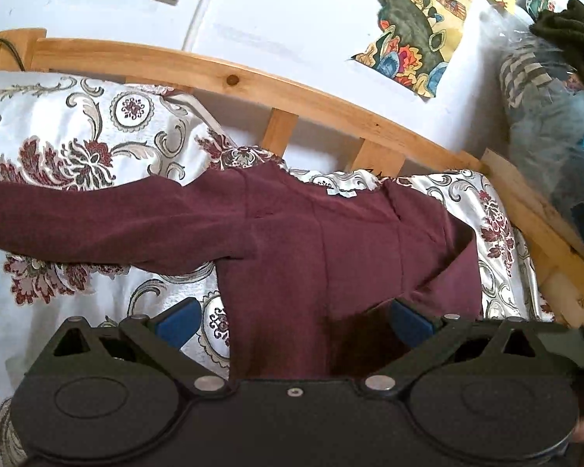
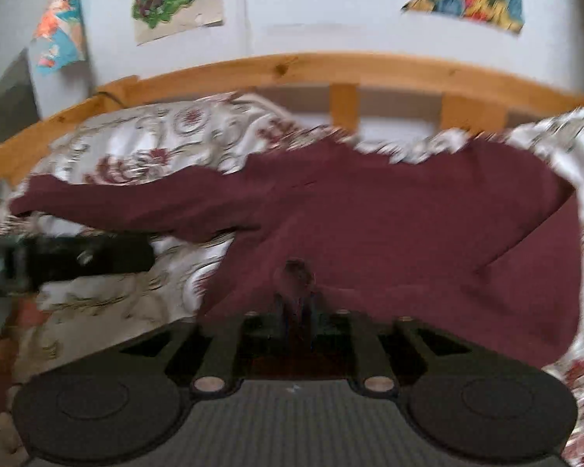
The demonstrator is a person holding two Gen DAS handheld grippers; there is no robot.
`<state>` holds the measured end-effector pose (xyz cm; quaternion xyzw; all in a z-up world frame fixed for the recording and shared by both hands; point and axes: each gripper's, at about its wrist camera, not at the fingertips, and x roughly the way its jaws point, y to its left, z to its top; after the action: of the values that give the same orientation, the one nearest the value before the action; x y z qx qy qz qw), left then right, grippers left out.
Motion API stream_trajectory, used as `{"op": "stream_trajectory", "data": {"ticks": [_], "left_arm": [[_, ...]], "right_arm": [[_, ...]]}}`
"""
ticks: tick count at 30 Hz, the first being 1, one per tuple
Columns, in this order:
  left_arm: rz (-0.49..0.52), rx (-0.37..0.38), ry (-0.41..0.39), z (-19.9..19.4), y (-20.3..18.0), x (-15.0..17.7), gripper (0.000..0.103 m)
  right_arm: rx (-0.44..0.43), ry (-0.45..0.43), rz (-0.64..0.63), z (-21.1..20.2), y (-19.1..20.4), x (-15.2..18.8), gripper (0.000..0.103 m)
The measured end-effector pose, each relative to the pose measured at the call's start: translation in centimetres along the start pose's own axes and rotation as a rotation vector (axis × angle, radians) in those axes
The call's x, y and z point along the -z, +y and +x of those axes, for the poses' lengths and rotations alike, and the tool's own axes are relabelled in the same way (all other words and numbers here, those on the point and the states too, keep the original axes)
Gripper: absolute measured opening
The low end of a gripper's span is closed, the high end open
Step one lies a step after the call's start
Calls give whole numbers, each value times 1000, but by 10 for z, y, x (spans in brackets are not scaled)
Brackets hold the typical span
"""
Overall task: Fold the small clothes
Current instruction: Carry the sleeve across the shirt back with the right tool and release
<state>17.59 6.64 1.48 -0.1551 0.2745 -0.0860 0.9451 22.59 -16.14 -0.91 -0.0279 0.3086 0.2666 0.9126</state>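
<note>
Item: maroon long-sleeved top point(image 1: 311, 233), spread on the bed point(image 1: 58, 124) near its far rail. Soft, light, limp; best taken at hem or sleeve. Left tongs point(image 1: 292, 319) stood apart over the hem; right tongs point(image 2: 298, 272) were clamped on cloth.

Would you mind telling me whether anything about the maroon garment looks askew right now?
Yes: the maroon long-sleeved top lies uneven on the floral bedspread. One sleeve stretches straight out, while the opposite side is doubled over in a diagonal crease.
</note>
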Motion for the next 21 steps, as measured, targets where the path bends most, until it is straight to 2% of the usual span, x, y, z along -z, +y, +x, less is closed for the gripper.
{"op": "stream_trajectory", "data": {"ticks": [2, 4, 5, 7, 11, 13, 15, 17, 19, 20, 21], "left_arm": [[-5, 9, 9, 5, 4, 1, 102], [-2, 27, 19, 10, 8, 3, 102], [4, 30, 23, 13, 9, 5, 102], [23, 35, 31, 20, 10, 9, 102], [51, 29, 92, 41, 9, 19, 102], [52, 21, 138, 52, 11, 25, 102], [67, 9, 175, 63, 14, 33, 102], [99, -21, 199, 72, 14, 38, 102], [118, -49, 207, 77, 15, 42, 102], [121, -58, 210, 78, 15, 42, 102], [122, -59, 209, 79, 14, 43, 102]], "right_arm": [[-37, 16, 4, -6, -5, 4, 51], [-28, 19, -12, -19, -15, 4, 59], [-15, 33, -10, -26, -24, 0, 66], [35, 80, -8, -39, -46, -14, 74], [207, 221, -90, -49, -87, -56, 80], [303, 263, -181, -47, -108, -75, 86], [379, 293, -257, -35, -132, -86, 87], [415, 311, -270, -19, -159, -88, 84], [406, 323, -223, -3, -186, -86, 82], [397, 319, -201, 3, -197, -83, 77], [389, 290, -194, 7, -202, -79, 75]]}}
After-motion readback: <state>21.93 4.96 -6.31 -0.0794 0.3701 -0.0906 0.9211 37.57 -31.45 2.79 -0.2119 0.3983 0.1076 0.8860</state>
